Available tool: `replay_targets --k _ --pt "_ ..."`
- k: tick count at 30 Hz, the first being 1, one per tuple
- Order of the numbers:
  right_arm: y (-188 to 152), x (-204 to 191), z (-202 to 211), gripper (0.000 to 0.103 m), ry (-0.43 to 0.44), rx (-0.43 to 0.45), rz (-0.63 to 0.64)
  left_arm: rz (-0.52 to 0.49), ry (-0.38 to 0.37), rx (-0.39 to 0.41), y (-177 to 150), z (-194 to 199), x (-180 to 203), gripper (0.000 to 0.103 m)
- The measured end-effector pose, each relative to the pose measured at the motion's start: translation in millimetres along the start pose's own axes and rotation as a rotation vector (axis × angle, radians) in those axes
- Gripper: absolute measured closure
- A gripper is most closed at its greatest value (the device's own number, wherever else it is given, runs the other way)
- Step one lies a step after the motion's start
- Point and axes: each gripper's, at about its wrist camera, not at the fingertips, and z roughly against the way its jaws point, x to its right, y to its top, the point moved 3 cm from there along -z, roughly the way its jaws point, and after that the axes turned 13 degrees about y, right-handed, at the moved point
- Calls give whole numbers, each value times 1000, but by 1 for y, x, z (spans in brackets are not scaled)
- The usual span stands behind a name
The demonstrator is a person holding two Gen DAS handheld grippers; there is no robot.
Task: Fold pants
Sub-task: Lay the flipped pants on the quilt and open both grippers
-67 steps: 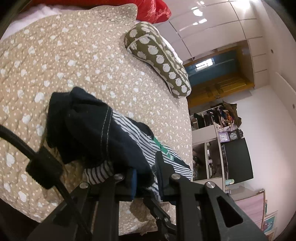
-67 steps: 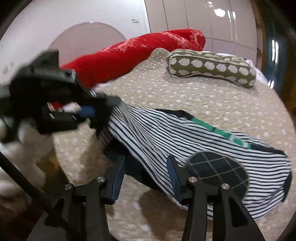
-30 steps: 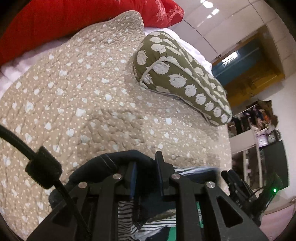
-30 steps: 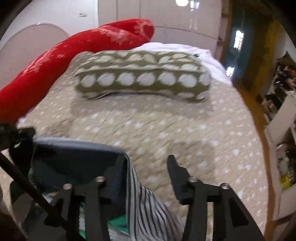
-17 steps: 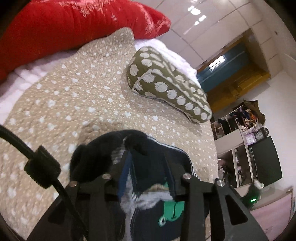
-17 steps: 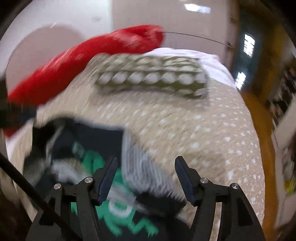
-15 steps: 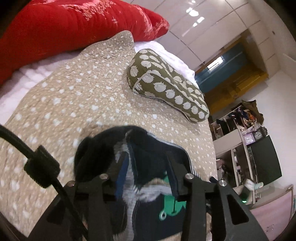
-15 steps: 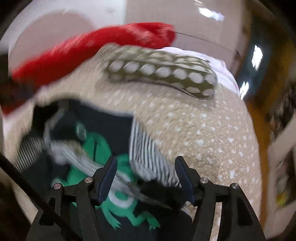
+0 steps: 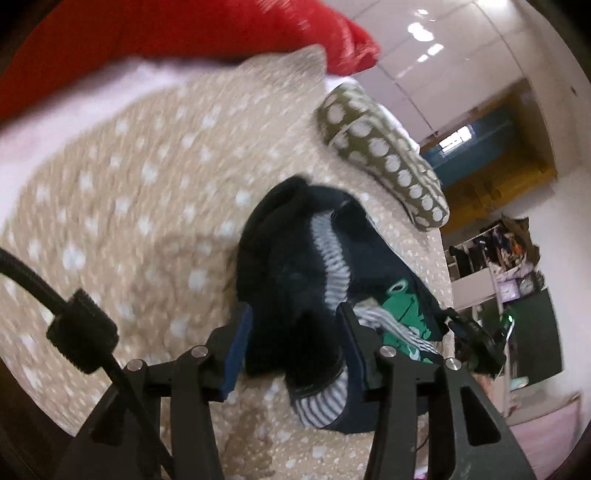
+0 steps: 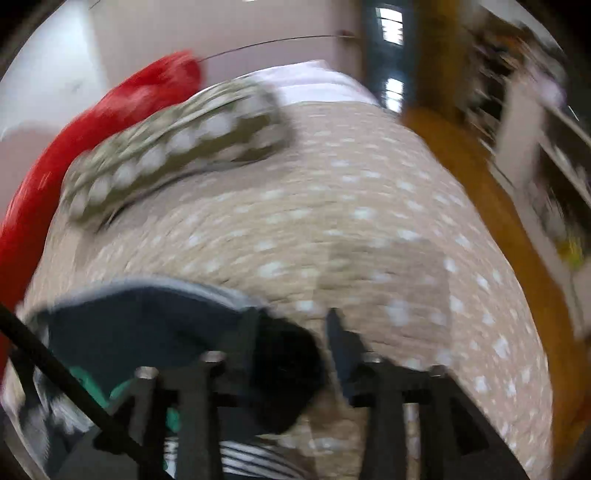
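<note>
The pants (image 9: 295, 266) lie bunched on the bed cover (image 9: 147, 192), near its front edge and toward the right side in the left wrist view. They are dark navy, with a striped band running over the top of the heap and a green frog print on the right part. The cloth is not flat; it makes a rounded pile with some folds.

The left gripper (image 9: 293, 332) is low at the front edge of the bed. Its two fingers are spread, and the dark cloth with a striped cuff sits in the gap between them. The cloth seems to touch the inner sides of both fingers, but the jaws are not pressed together on it.

In the same view the right gripper (image 9: 476, 341) shows only as a small dark shape at the right end of the pants, just beside the frog print. In the right wrist view, which is much blurred, the right gripper (image 10: 291, 332) also has its fingers apart. A dark lump of the pants (image 10: 155, 325) lies between them, closer to the left finger. I cannot tell if it is pinched.

A long olive pillow (image 9: 384, 158) with white dots lies near the far edge of the bed cover, well apart from the pants. A red blanket (image 9: 166, 33) lies along the far left edge, behind the pillow. Past the right edge of the bed stands a shelf (image 9: 506, 266) with many small things.
</note>
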Motion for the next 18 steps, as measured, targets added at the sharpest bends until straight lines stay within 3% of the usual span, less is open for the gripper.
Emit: replay_targets --k 4,7,8,9,10,14,18 --pt "-14 12 33 48 66 44 -45 -23 -22 -55 -15 -23 9 47" --pt "-39 14 54 48 89 44 -30 -30 -3 -47 -21 -34 22 40" --pt "-49 17 61 48 100 44 -34 -52 9 -35 -22 -36 28 43" --pt "-57 21 66 48 110 44 -44 -101 40 -28 -23 -37 37 54" --pt "-67 25 71 48 118 44 -57 -139 78 -34 -25 -39 43 94" --pt "-97 35 82 48 123 35 -90 -221 211 1 -26 -31 48 94" --pt "-113 40 87 47 145 25 -104 -231 309 57 -21 -12 40 93"
